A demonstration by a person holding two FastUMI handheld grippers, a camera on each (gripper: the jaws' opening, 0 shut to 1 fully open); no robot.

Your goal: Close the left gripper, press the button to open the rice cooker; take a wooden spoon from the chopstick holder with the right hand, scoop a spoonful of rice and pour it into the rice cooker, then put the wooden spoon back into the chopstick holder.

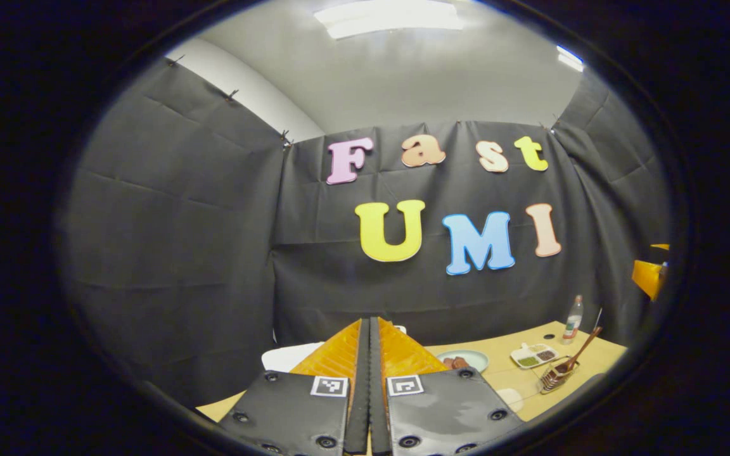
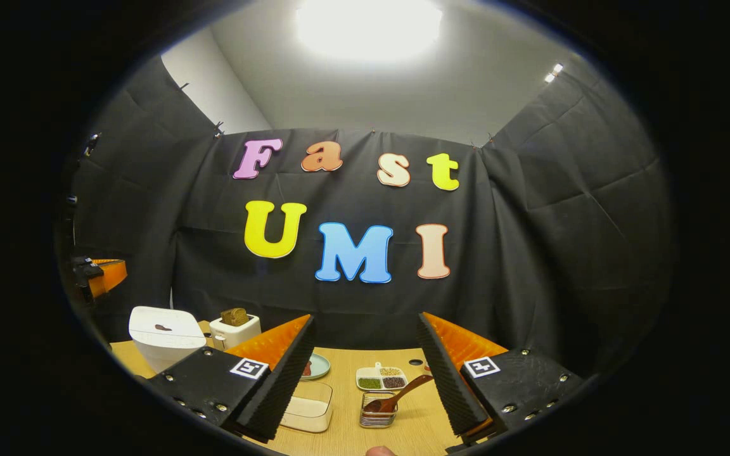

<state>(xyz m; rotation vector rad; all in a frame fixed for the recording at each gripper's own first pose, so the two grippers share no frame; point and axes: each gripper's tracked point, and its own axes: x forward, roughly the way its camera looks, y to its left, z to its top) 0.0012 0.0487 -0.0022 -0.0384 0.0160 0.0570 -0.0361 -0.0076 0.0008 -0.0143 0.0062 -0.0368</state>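
Left gripper: jaws pressed together with nothing between them, lower centre of the left gripper view, held above the worktop.

Right gripper: jaws spread wide, empty, lower centre of the right gripper view.

Rice cooker: white, rounded box, lid down, a small dark mark on top; lower left of the right gripper view, beside a white toaster holding a brown slice.

Wooden spoon: brown, bowl down in the chopstick holder, handle leaning to upper right; lower centre, between the jaws.

Rice container: clear tub, white contents, just left of the holder.

Sectioned dish: behind the holder.

Risks, as judged:
- the closed left tips may slide off the button, since the cooker sits mostly hidden behind them;
- the slanted handle may slip from a loose pinch;
- lifting the spoon may tip the light holder.
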